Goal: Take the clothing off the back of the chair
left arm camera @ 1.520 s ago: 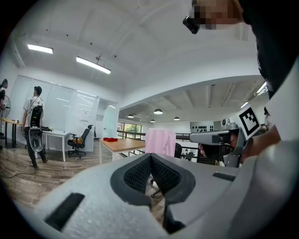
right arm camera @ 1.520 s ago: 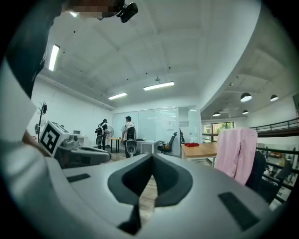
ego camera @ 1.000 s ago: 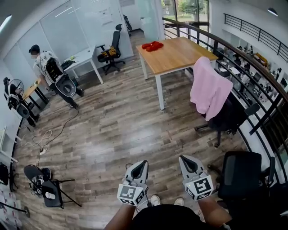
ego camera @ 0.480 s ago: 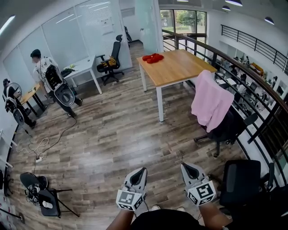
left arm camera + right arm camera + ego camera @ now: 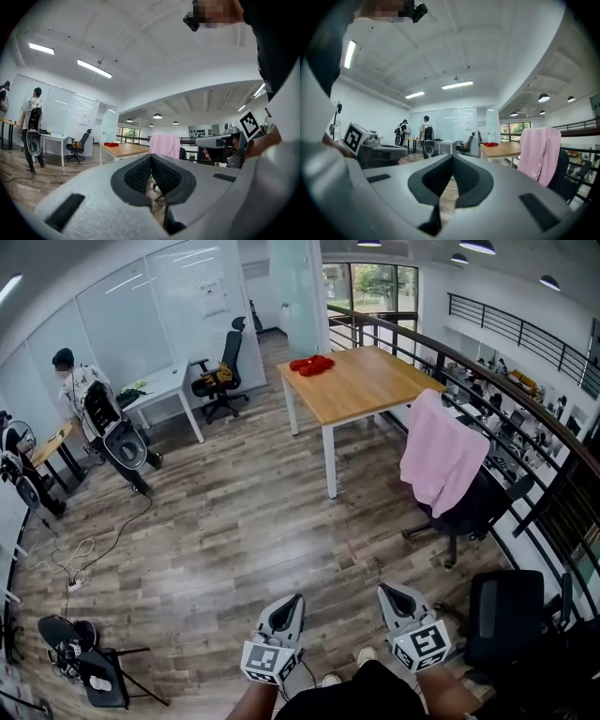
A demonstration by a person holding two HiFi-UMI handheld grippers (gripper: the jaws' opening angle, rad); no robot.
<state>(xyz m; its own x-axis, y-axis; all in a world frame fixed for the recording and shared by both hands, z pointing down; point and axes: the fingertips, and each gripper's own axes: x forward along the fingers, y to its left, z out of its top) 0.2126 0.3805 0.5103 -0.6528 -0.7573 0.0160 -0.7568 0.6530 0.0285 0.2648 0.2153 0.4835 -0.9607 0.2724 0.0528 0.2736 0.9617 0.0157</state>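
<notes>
Head view: pink clothing (image 5: 439, 454) draped over the chair (image 5: 476, 507) back at 2 o'clock, beside the wooden worktop (image 5: 366, 381). Left claw (image 5: 292, 602) and right claw (image 5: 388, 592), both closed and empty, at 6 o'clock.

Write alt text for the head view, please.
A pink garment hangs over the back of a black office chair near a long wooden table. Nearer the camera, the left gripper and right gripper are shut and empty, well short of it.

The pink clothing (image 5: 441, 460) hides most of the chair (image 5: 478, 507) back; the red things (image 5: 311, 363) on the tabletop (image 5: 370, 385) are too small to identify.
</notes>
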